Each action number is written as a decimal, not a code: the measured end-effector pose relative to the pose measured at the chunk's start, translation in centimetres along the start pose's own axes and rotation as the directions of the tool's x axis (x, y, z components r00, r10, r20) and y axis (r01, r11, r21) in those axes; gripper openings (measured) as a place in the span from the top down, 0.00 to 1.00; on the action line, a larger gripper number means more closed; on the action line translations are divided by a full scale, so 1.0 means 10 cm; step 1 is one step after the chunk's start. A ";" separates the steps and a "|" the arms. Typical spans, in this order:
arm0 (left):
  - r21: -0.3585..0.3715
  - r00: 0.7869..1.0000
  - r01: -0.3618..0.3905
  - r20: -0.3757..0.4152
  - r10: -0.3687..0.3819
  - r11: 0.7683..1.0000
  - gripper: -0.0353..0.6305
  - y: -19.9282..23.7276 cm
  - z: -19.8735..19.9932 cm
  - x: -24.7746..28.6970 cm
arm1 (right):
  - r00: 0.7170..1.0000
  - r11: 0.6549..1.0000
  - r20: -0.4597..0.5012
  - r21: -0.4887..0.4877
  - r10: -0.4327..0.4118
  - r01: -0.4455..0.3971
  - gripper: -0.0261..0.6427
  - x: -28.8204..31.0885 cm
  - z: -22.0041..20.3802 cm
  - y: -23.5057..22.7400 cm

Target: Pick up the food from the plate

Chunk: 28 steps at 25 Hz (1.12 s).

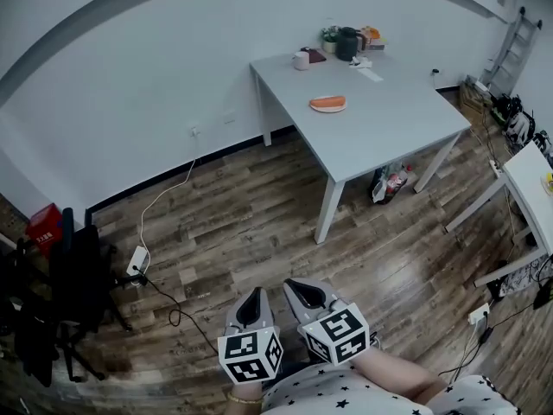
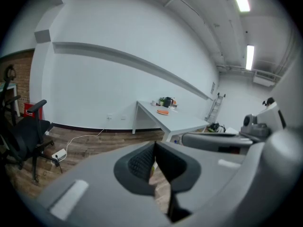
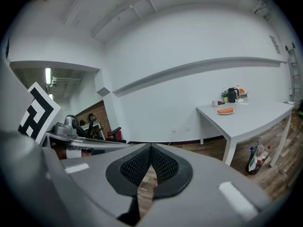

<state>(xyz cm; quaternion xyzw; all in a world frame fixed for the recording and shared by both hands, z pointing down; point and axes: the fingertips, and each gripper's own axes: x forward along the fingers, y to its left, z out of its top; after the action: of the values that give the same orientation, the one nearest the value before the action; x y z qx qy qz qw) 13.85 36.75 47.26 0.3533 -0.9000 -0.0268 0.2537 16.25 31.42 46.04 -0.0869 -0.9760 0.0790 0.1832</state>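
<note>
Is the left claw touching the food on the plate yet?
Apart. The head view shows the left claw over the wooden floor, while the food lies on its plate on the table across the room.

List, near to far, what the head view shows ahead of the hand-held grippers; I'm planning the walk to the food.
Left hand-held gripper → power strip → plate of food → kettle.

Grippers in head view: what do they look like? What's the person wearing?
The left gripper and right gripper are grey tapered shells with dark ribbed pads; each carries a white cube of black square markers. The person wears a white star-print garment.
</note>
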 end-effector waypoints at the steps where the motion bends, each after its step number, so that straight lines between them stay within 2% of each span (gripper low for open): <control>1: -0.002 1.000 0.004 0.002 -0.004 1.000 0.94 0.00 0.10 0.16 | 1.000 1.000 0.004 -0.012 -0.002 0.002 0.97 0.11 0.09 -0.13; 6: 0.014 0.999 0.029 0.016 -0.029 0.999 0.94 -0.15 0.67 1.04 | 1.000 0.999 0.012 -0.025 -0.023 0.023 0.97 0.57 0.57 -0.91; 11: 0.036 0.997 0.075 0.031 -0.076 0.997 0.94 -0.37 1.19 1.92 | 0.996 0.996 0.036 -0.014 -0.084 0.084 0.97 0.93 0.97 -1.78; 16: 0.044 0.989 0.149 -0.005 -0.149 0.988 0.94 -0.62 1.44 2.61 | 0.985 0.987 0.064 0.008 -0.160 0.160 0.97 1.09 1.27 -2.49; 23: 0.089 0.961 0.271 -0.083 -0.263 0.959 0.94 -0.99 1.64 3.40 | 0.954 0.953 0.052 0.094 -0.294 0.289 0.97 1.21 1.35 -3.32; 28: 0.112 0.928 0.362 -0.141 -0.345 0.926 0.94 -1.16 1.88 4.21 | 0.919 0.914 0.049 0.136 -0.391 0.382 0.97 1.47 1.55 -4.02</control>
<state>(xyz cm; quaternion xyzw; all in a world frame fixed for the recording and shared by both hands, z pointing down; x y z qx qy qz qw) -14.03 -1.70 46.69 0.5273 -0.8045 0.0100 0.2730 -8.67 -6.63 44.30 0.1222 -0.9734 0.1046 0.1632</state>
